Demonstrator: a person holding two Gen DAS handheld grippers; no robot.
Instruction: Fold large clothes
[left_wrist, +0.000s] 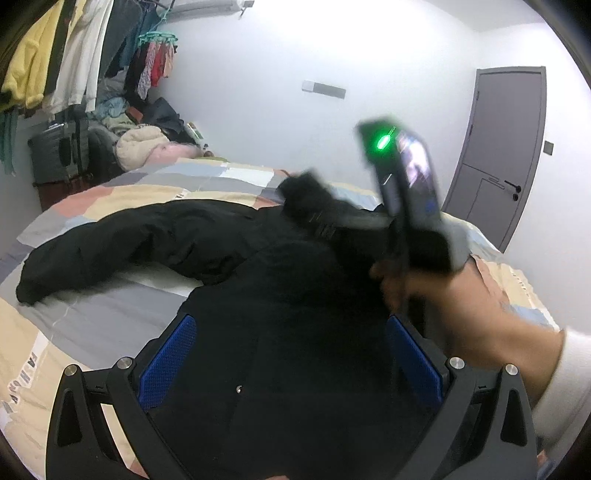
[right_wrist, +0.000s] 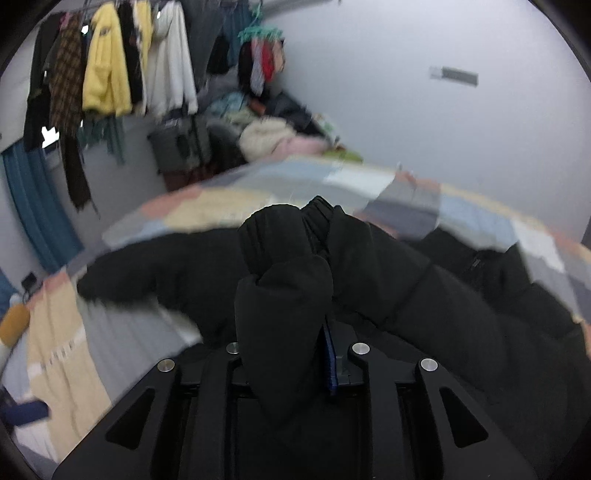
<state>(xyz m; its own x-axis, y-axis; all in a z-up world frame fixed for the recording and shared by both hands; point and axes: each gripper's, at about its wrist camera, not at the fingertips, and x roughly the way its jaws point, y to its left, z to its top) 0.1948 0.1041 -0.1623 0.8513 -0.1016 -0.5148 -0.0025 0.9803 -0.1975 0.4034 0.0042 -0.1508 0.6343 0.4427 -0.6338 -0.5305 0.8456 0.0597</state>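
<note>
- A black padded coat (left_wrist: 236, 236) is lying spread across a bed (left_wrist: 110, 317) covered in a patchwork quilt, one sleeve (left_wrist: 96, 251) stretching out toward the bed's left side; the flat, open layout is giving the person room to bring each part over the body.
- The right gripper (right_wrist: 291, 343) is holding the coat's other sleeve (right_wrist: 284, 288) lifted above the body of the coat, apparently to carry it inward for a fold.
- Its fingers (right_wrist: 330, 363) are drawn nearly together, pinching a thick bunch of that black fabric, which is hiding most of the blue pads.
- The left gripper (left_wrist: 290, 360) is hovering low over the coat's torso, its blue-padded fingers (left_wrist: 168, 363) spread wide and gripping nothing; whether the tips are brushing the cloth cannot be told.
- Hanging clothes (right_wrist: 107, 66) are lining the far wall.
</note>
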